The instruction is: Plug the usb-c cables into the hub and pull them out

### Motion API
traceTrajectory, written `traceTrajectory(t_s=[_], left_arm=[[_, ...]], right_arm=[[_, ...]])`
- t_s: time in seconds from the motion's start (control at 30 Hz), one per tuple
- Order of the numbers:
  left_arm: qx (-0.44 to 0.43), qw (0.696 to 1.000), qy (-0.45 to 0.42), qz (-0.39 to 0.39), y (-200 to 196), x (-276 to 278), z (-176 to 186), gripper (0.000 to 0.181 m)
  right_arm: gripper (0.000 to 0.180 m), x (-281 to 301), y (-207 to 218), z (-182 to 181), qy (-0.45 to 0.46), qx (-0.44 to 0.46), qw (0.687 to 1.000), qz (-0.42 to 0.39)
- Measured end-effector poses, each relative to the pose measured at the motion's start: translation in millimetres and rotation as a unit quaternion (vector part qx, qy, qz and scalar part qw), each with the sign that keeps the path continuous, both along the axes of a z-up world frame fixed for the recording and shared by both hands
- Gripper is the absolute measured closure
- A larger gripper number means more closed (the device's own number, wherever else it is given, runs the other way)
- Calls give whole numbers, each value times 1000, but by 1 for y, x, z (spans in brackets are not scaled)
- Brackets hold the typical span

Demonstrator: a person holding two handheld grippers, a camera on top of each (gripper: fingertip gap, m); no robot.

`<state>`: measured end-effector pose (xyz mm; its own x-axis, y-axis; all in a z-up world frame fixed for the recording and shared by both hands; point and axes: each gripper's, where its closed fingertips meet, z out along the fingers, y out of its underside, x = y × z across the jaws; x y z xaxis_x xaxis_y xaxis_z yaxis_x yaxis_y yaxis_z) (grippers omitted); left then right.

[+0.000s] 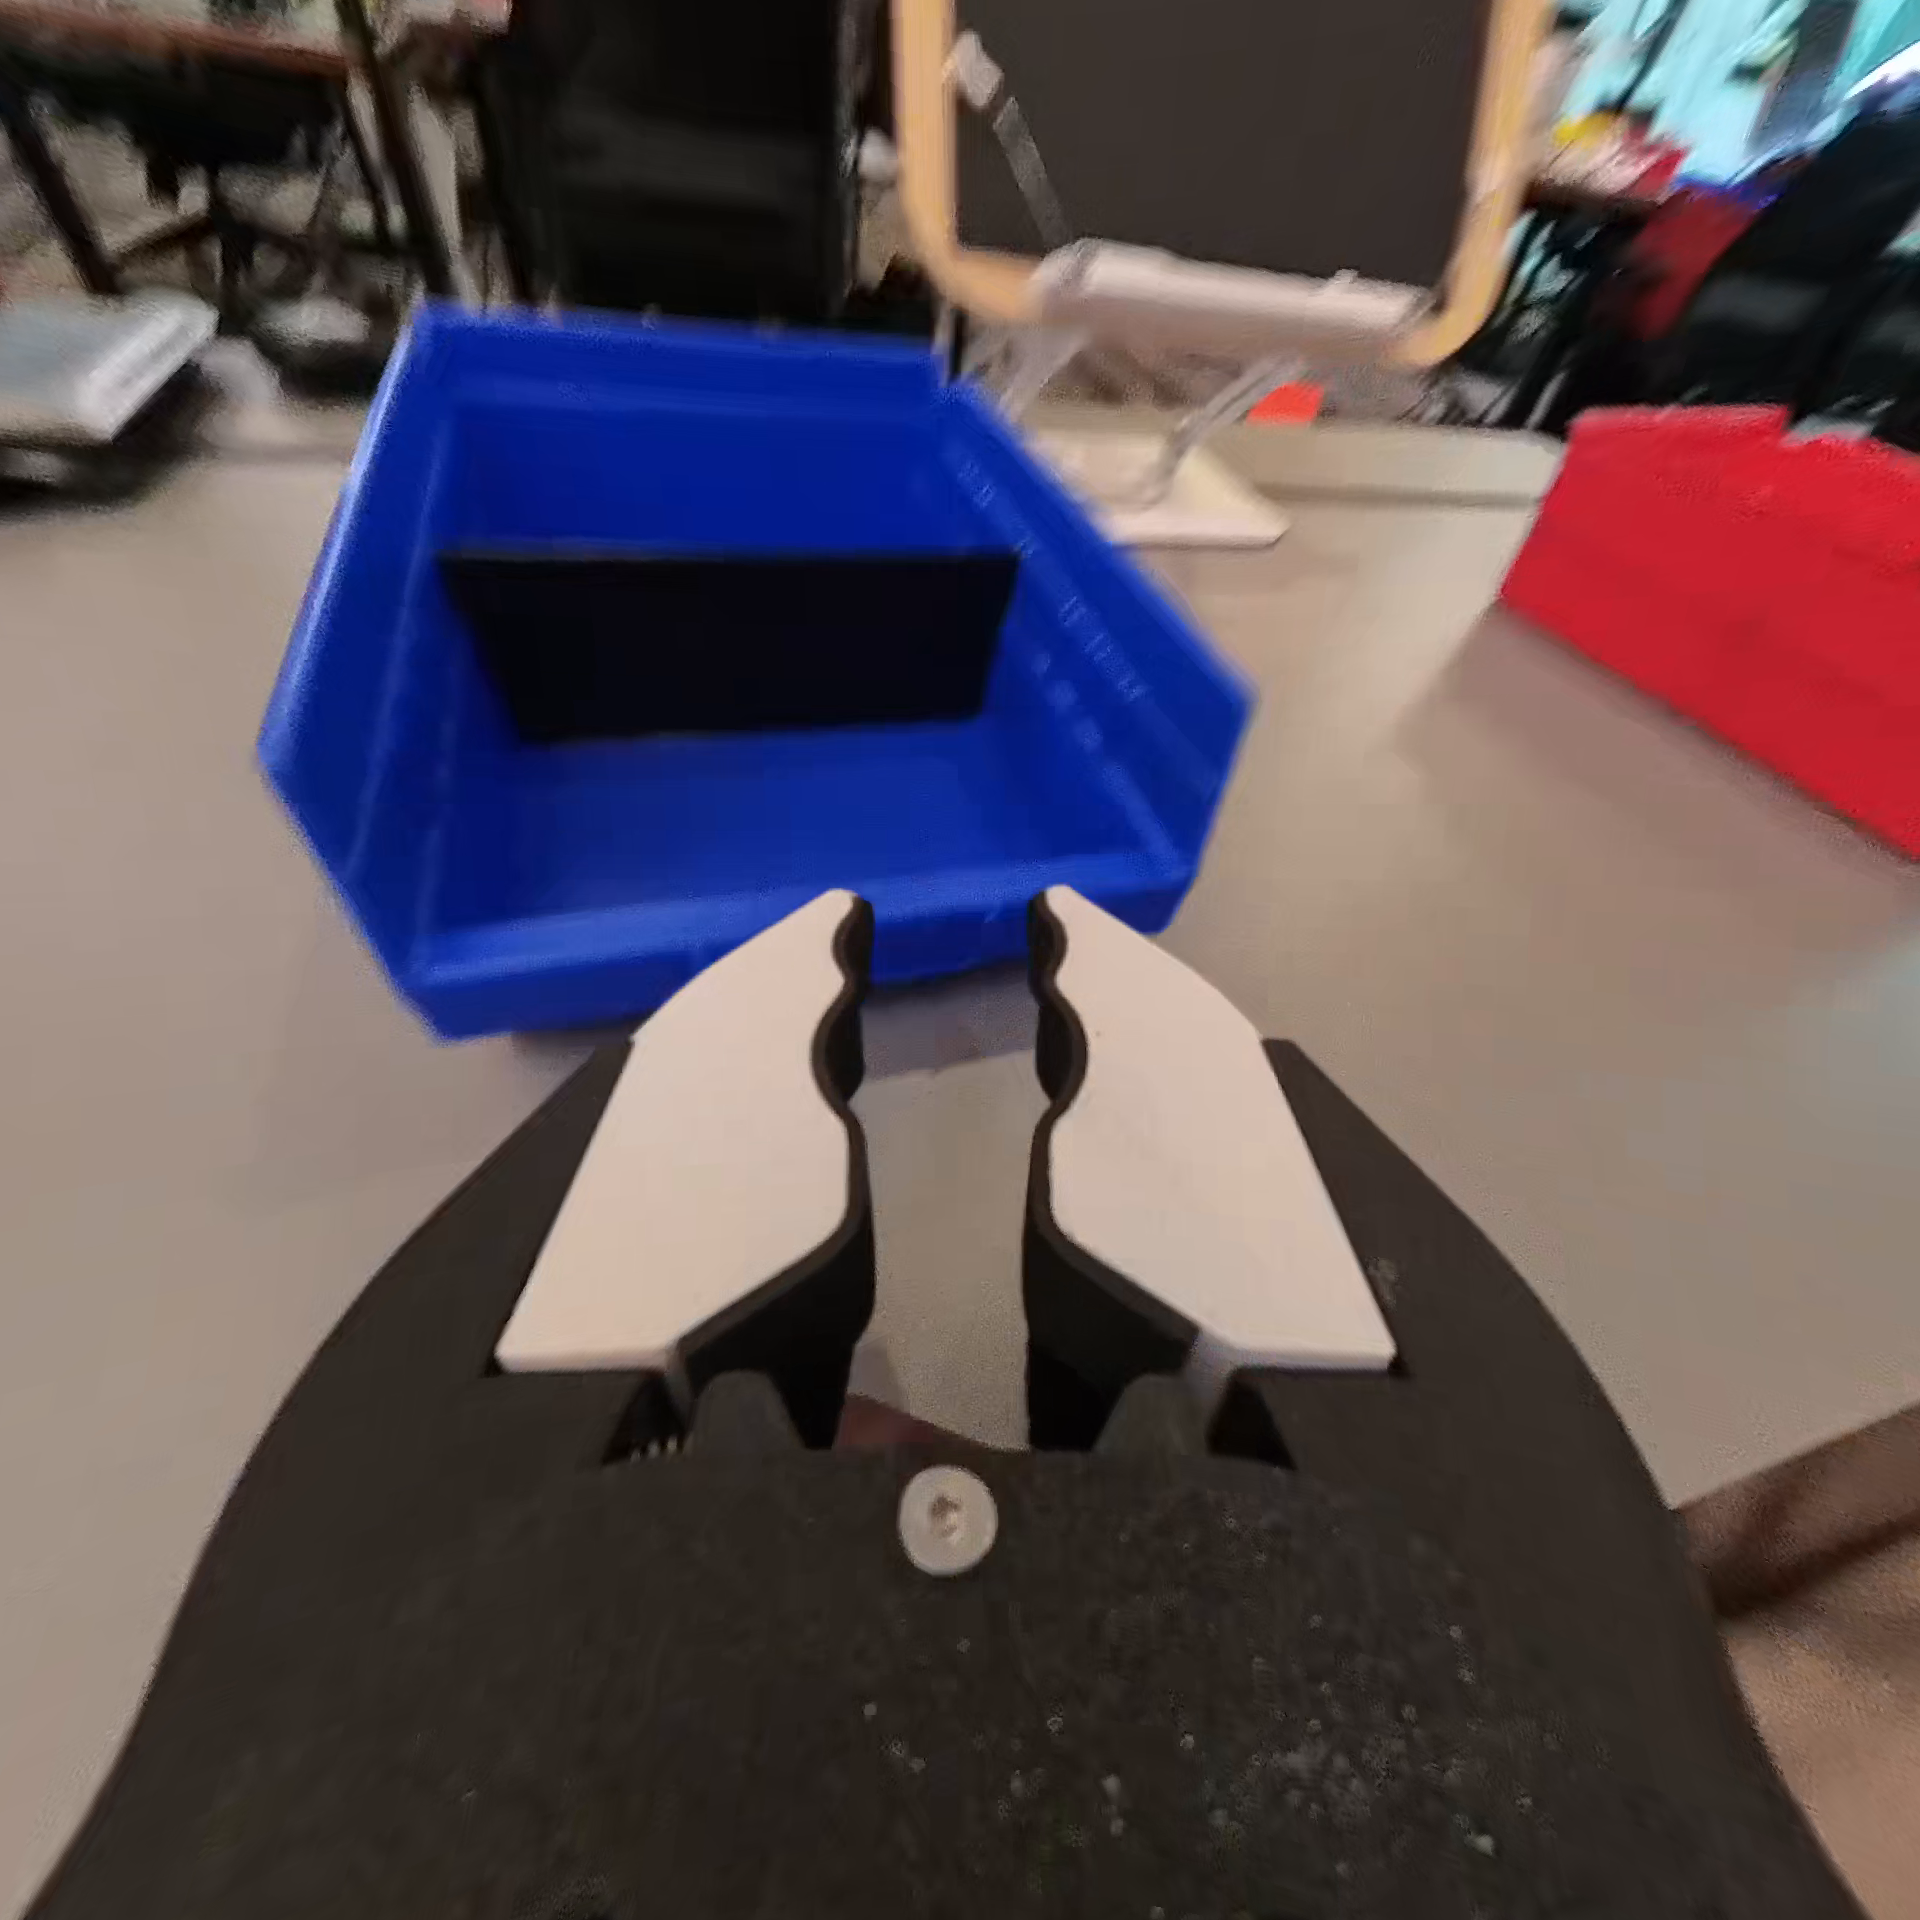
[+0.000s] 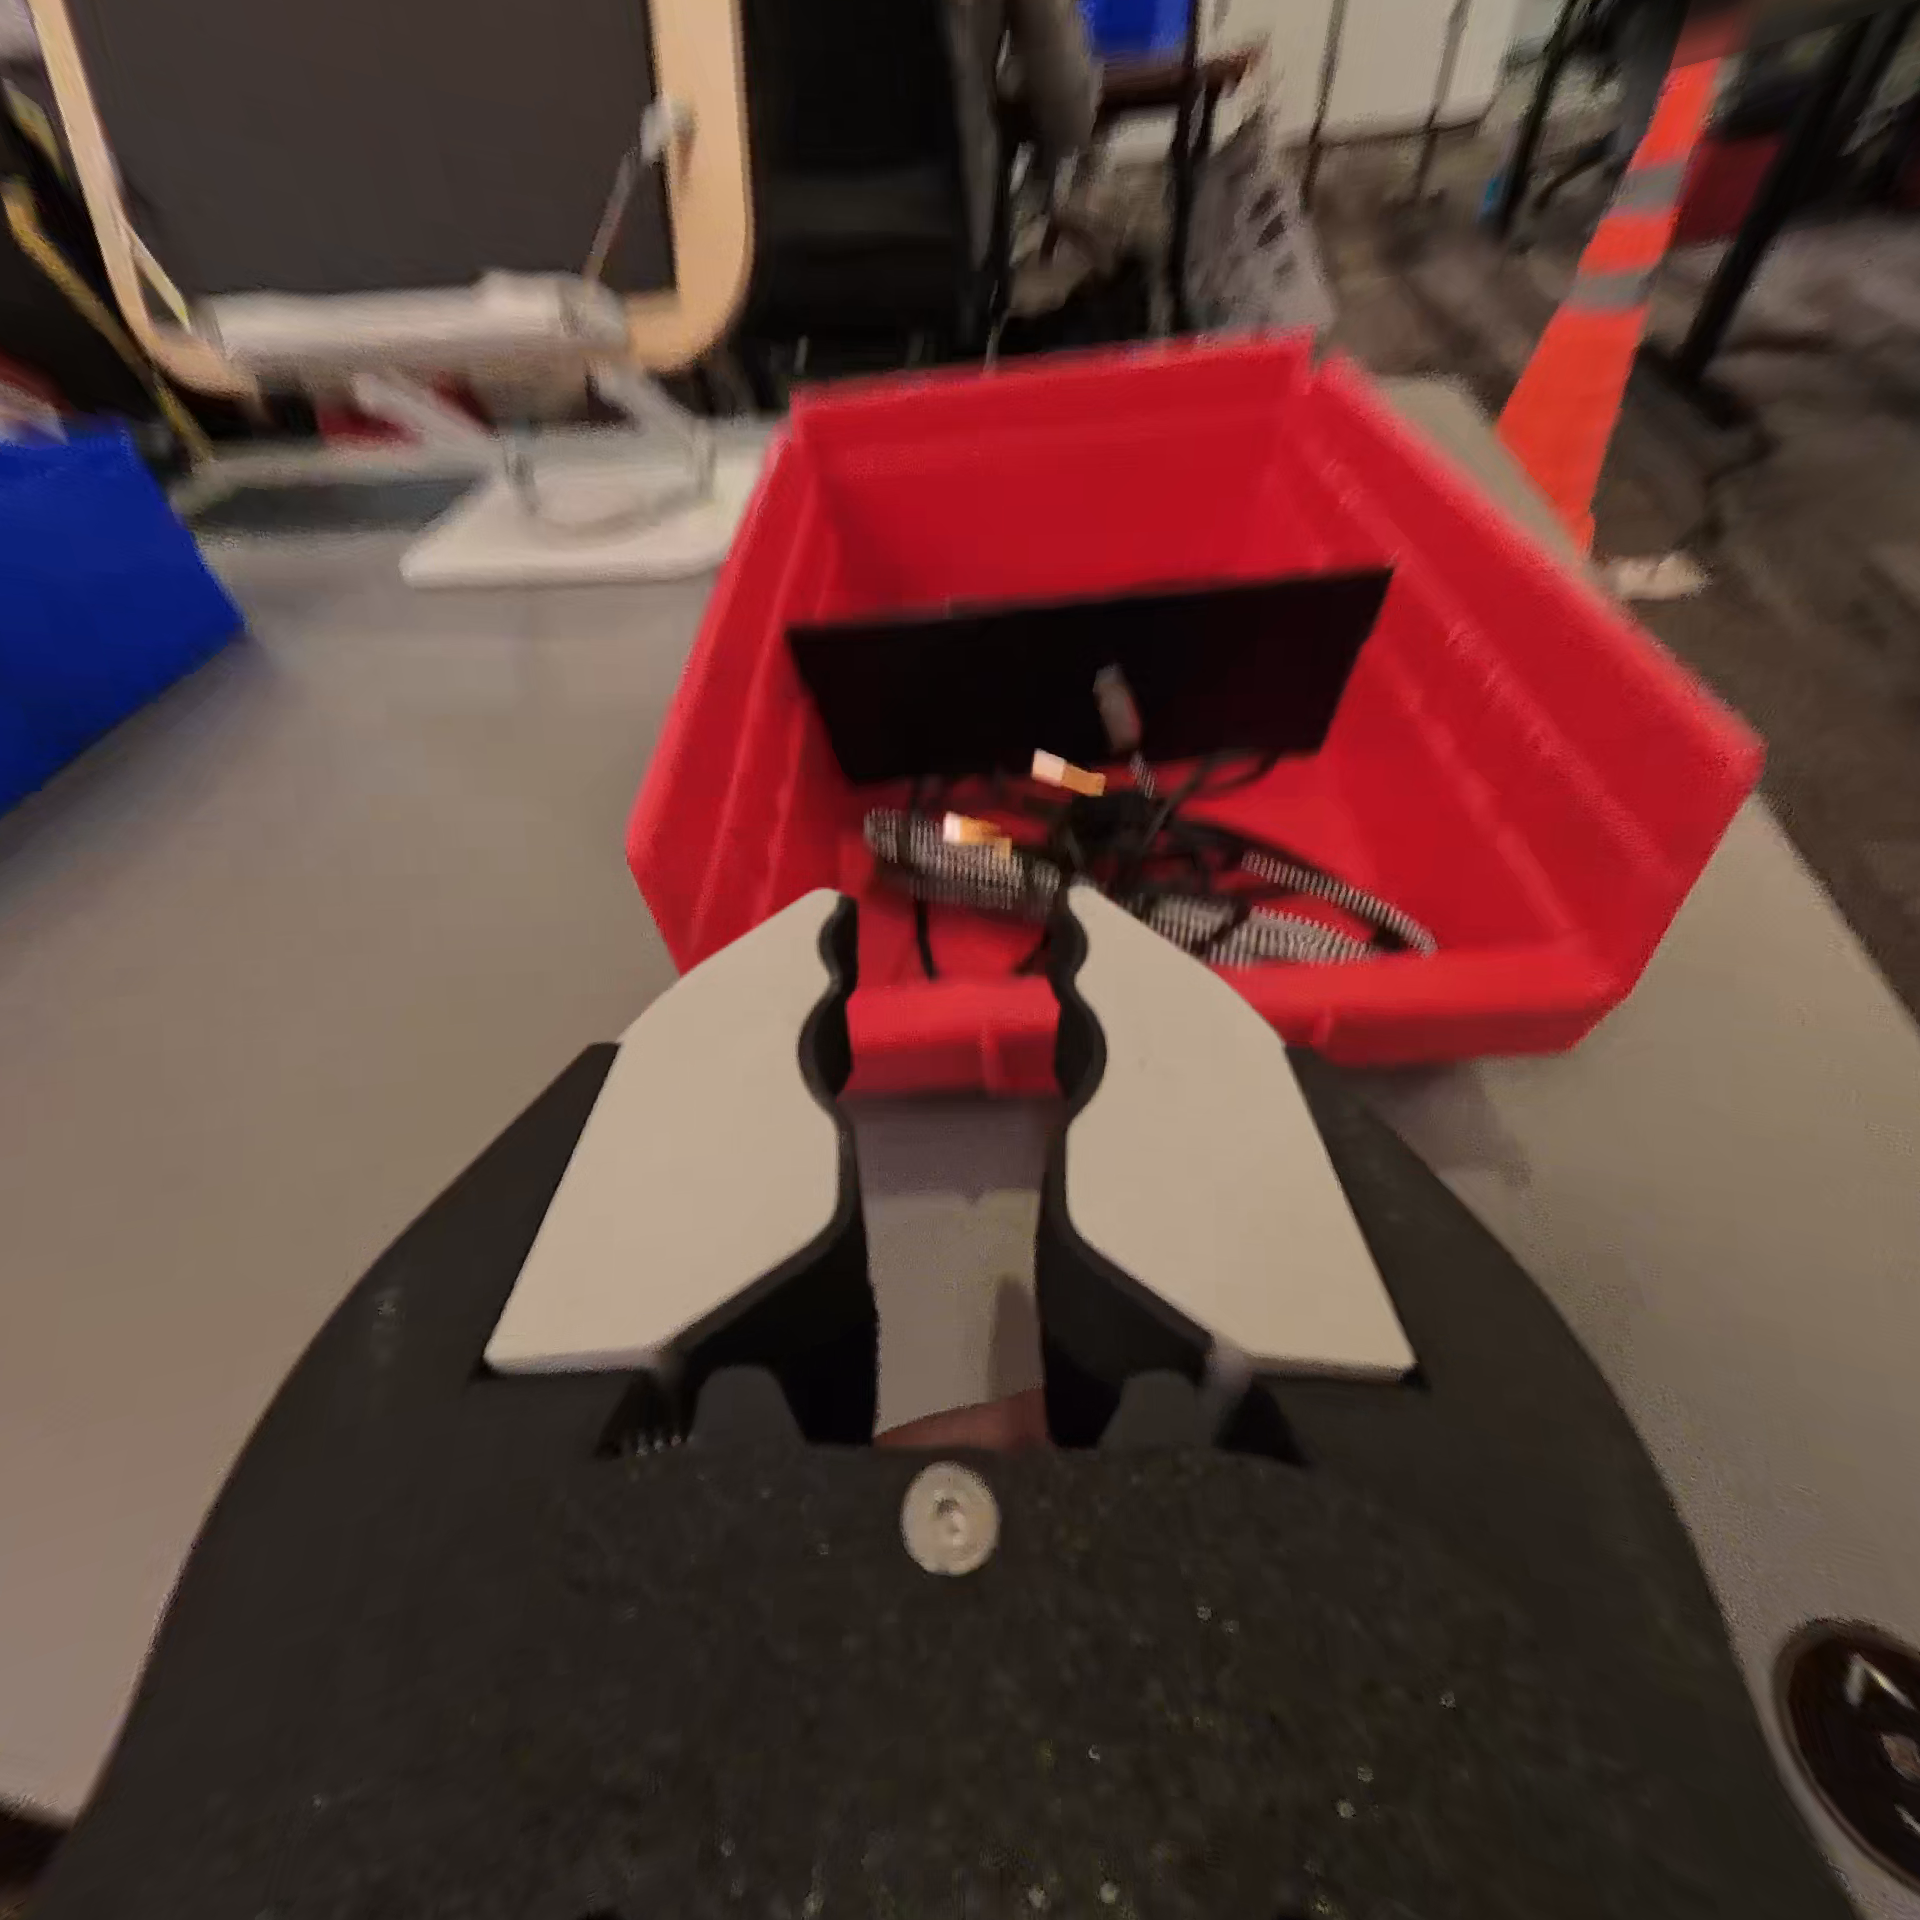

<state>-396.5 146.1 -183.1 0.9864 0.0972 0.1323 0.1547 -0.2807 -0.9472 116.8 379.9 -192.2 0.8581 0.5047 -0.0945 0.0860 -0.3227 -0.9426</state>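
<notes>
On the grey table (image 1: 1455, 935), seen from the left wrist, a blue bin (image 1: 727, 665) sits just ahead of the left gripper (image 1: 948, 914), its open front toward the camera and a black divider (image 1: 727, 644) standing across its middle; the part in front of the divider holds nothing that shows. The gripper's fingers (image 1: 707, 1122) stand parted with a clear gap between them and grip nothing, their tips near the bin's front lip but not touching it. A red bin (image 1: 1704, 613) lies off to the right, well apart, and a clear stand (image 1: 1174, 416) on a white base sits behind the blue bin. From the right wrist, the red bin (image 2: 1507, 727) fills the middle, again with a black divider (image 2: 1039, 686) across it. In front of that divider lies a tangle of cables (image 2: 1122, 862), some black, some in black-and-white braid, with two orange tags among them; whether a hub is in the heap cannot be told through the blur. The right gripper (image 2: 961, 925) hangs just short of the bin's front lip, its fingers (image 2: 707, 1143) apart and holding nothing. An orange cone (image 2: 1600, 301) stands beyond the table's right edge.
</notes>
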Motion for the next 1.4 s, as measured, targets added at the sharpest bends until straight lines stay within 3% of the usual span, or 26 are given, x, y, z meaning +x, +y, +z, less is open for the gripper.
traceTrajectory(t_s=[0.07,0.27,0.43,0.97,1.4], left_arm=[[-31,999,-29,25,0,-18,-17,151],[-49,994,-91,33,3,-27,-29,149],[-46,996,-71,20,11,-22,-27,149],[-44,998,39,25,38,-7,-19,151],[-46,998,35,-3,56,8,-22,152]], right_arm=[[145,8,2,-13,-28,-17,999,3],[155,9,4,-15,4,-29,999,15],[155,15,7,-27,-52,-16,999,-3],[177,35,-13,-28,-23,-29,999,-13],[178,43,-23,-37,-49,-34,998,-35]])
